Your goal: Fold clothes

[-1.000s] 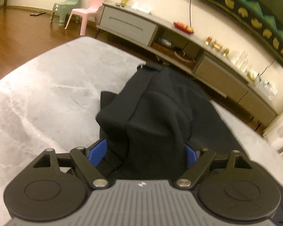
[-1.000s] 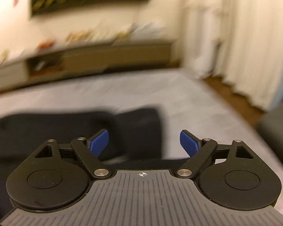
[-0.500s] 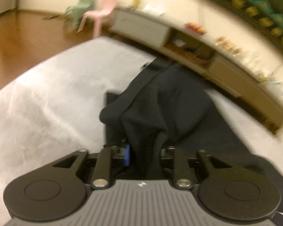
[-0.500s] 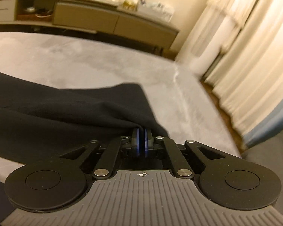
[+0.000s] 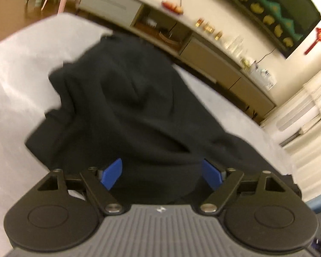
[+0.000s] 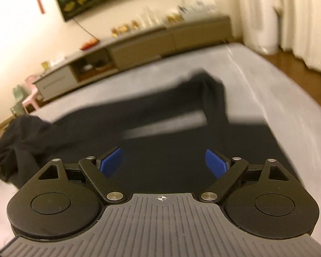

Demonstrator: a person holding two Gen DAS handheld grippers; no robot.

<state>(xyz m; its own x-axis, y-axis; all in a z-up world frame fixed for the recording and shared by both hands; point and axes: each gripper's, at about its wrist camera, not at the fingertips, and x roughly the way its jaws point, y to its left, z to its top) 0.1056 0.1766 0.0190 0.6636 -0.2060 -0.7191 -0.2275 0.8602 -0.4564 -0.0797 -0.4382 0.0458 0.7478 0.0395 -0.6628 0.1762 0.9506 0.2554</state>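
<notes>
The black garment [image 5: 126,111] lies on the grey table [image 5: 21,68], bunched in a heap at one end with a long part stretched away from that heap; folding looks barely begun, and flattening and squaring remain. Both the left gripper [image 5: 161,172] and right gripper [image 6: 162,162] are opening, pinching nothing. No readable writing or labels show.

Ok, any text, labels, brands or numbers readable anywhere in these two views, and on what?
None readable.
Left gripper housing: small white mark, a symbol, no letters.
Right gripper housing: small crosshair mark, no letters.
Red wall ornament: too blurred to read.
Black garment: no label visible.
</notes>
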